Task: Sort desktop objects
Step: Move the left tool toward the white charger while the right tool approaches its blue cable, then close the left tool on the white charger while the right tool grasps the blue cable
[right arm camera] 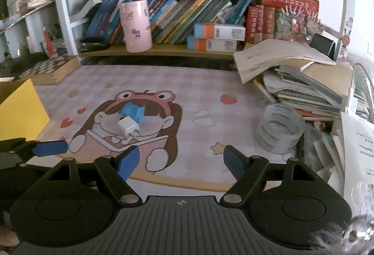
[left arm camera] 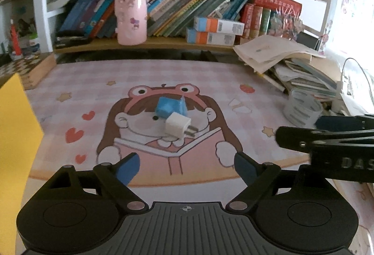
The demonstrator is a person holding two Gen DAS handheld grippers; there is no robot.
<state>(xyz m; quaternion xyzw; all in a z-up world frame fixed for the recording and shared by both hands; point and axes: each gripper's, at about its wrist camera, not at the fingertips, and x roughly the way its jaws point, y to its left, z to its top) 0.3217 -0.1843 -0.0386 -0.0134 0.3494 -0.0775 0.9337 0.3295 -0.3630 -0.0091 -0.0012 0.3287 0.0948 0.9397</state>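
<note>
A pink cartoon desk mat (left arm camera: 70,81) carries a tape roll (right arm camera: 279,131) with unreadable print, then a blue block (left arm camera: 170,107) touching a white plug adapter (left arm camera: 178,127) mid-mat. The right gripper (right arm camera: 181,162), lettered "DAS", and the left gripper (left arm camera: 187,167) both gape empty.

The yellow box (left arm camera: 16,128) was cut off by the left edge in both views. The white charger (left arm camera: 177,126) hid part of the blue block (left arm camera: 168,107) behind it. The right tool (left arm camera: 327,138) ran off the right edge. The tape roll (left arm camera: 301,108) was blurred in the left view. Book titles on the shelf (right arm camera: 163,50) were too small to read.
</note>
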